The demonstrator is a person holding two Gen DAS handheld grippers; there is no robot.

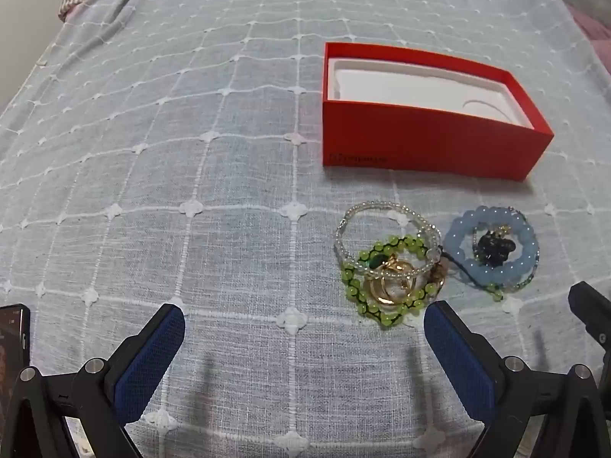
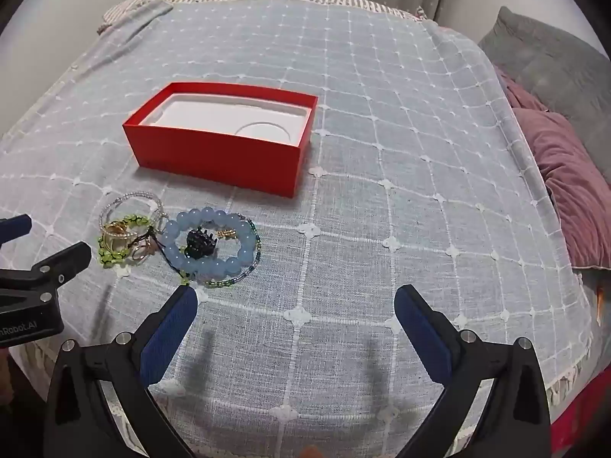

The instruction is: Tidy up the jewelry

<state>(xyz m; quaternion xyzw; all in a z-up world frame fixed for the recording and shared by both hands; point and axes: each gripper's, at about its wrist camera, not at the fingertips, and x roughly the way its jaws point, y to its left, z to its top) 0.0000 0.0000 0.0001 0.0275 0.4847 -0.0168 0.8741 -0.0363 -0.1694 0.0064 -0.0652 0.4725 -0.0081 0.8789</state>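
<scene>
An open red box (image 1: pixel 431 145) with a white insert stands on the grey checked cloth; it also shows in the right wrist view (image 2: pixel 217 156). In front of it lies a jewelry pile: a clear bead bracelet (image 1: pixel 345 225), a green bead bracelet (image 1: pixel 353 286) with gold rings (image 1: pixel 385 290) inside, and a blue bead bracelet (image 1: pixel 527 244) around a dark charm (image 1: pixel 494 250). The blue bracelet (image 2: pixel 244 252) and green bracelet (image 2: pixel 105 255) show in the right wrist view too. My left gripper (image 1: pixel 305 324) is open and empty, just short of the pile. My right gripper (image 2: pixel 296 305) is open and empty, right of the pile.
The grey checked cloth (image 2: pixel 382 152) covers a bed. A pink pillow (image 2: pixel 569 175) and a grey cushion (image 2: pixel 550 61) lie at the right edge. A dark phone (image 1: pixel 13 343) sits at the left edge. The left gripper's finger (image 2: pixel 61 259) shows at the left of the right wrist view.
</scene>
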